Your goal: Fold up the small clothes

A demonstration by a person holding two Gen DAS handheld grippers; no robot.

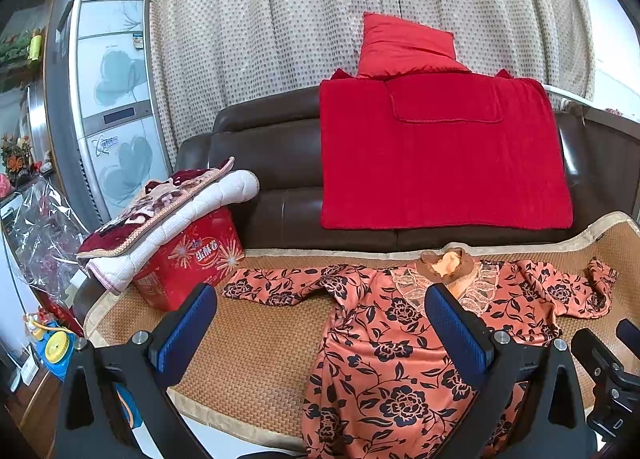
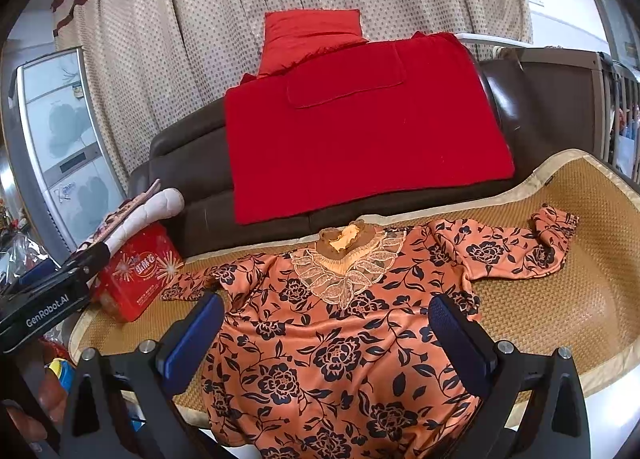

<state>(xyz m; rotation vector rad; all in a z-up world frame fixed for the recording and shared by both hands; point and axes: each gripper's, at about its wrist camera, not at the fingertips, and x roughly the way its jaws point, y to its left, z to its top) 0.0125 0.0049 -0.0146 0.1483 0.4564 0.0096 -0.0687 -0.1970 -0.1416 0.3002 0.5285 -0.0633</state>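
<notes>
Left gripper (image 1: 320, 323): two blue-padded fingers spread wide, nothing between them, raised above the woven mat (image 1: 248, 355) and the left half of the garment. Its black body also shows at the left edge of the right wrist view.

Right gripper (image 2: 326, 331): blue-padded fingers likewise spread wide, empty, raised over the lower body of the garment. A dark part of it shows at the right edge of the left wrist view.

Floral blouse (image 2: 340, 339): orange fabric with black rose-and-leaf print, long sleeves, lace bib (image 2: 344, 275) below a brown ruffled collar. Lies flat and face up on the mat, collar toward the sofa back, hem toward the cameras and draped over the mat's front edge. Both sleeves extend sideways; the one on the right of the picture ends in a crumpled cuff.

Woven mat: tan, beige border, covers the seat of the sofa (image 1: 280, 163).

Sofa: dark brown leather.

Red blanket (image 1: 444, 155): hangs over the sofa backrest, lower edge well apart from the blouse.

Red cushion (image 1: 404, 47): stands on top of the backrest behind the blanket.

Red box (image 1: 192, 263): printed with fireworks, sits on the mat's left end, just beside the blouse's sleeve tip.

Folded quilts (image 1: 168, 219): white and maroon, stacked on the box.

Dotted curtain (image 1: 280, 11): beige, behind the sofa.

Tall floral-panelled appliance (image 1: 112, 99): stands left of the curtain.
</notes>
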